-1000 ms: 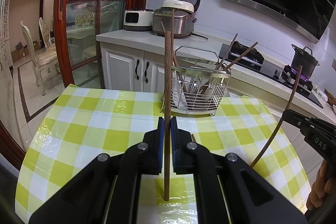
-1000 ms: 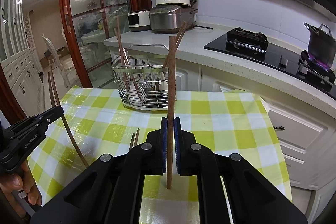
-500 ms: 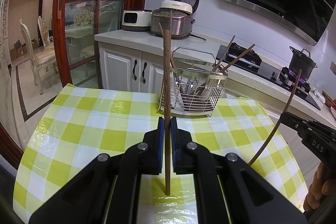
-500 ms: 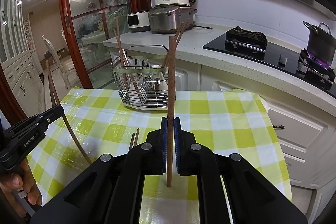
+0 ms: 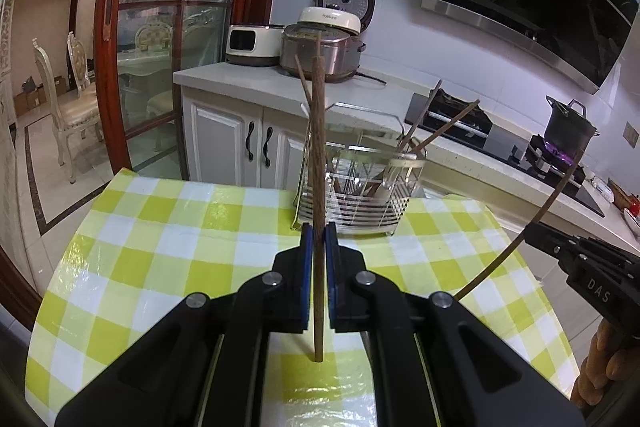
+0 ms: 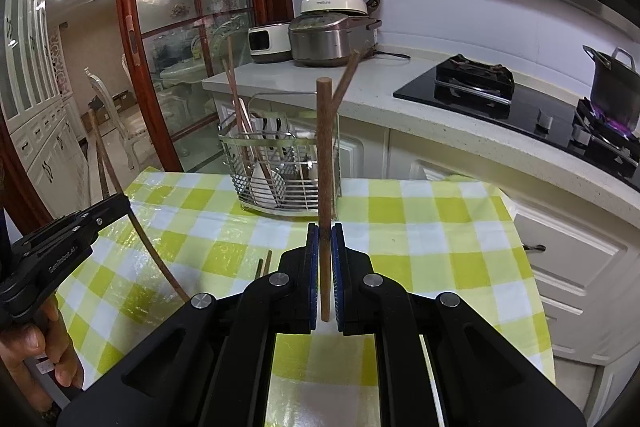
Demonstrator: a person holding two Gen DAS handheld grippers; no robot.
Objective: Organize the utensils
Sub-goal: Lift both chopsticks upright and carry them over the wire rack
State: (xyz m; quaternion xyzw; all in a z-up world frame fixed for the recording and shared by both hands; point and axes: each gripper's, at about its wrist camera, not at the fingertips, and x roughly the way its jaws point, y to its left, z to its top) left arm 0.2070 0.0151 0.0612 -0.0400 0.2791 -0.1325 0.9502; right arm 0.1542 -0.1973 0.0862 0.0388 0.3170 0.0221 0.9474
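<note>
My left gripper [image 5: 319, 239] is shut on a brown wooden chopstick [image 5: 318, 147] held upright above the table. My right gripper [image 6: 325, 239] is shut on another brown chopstick [image 6: 324, 147], also upright. A wire utensil basket [image 5: 356, 187] stands at the table's far edge, holding several chopsticks and utensils; it also shows in the right wrist view [image 6: 280, 167]. Two more chopsticks [image 6: 264, 265] lie on the cloth left of my right gripper. The right gripper appears at the right of the left wrist view [image 5: 532, 227], the left gripper at the left of the right wrist view [image 6: 124, 203].
The table has a yellow and white checked cloth [image 5: 168, 247]. Behind it runs a white counter [image 6: 400, 83] with rice cookers [image 5: 320, 47], a gas hob [image 6: 472, 79] and a pot on a lit burner [image 5: 568, 127]. A red-framed glass door [image 5: 116, 47] is at the left.
Both grippers have drawn back slightly and risen a little with their chopsticks; the basket looks a bit farther away. Both stay shut.
</note>
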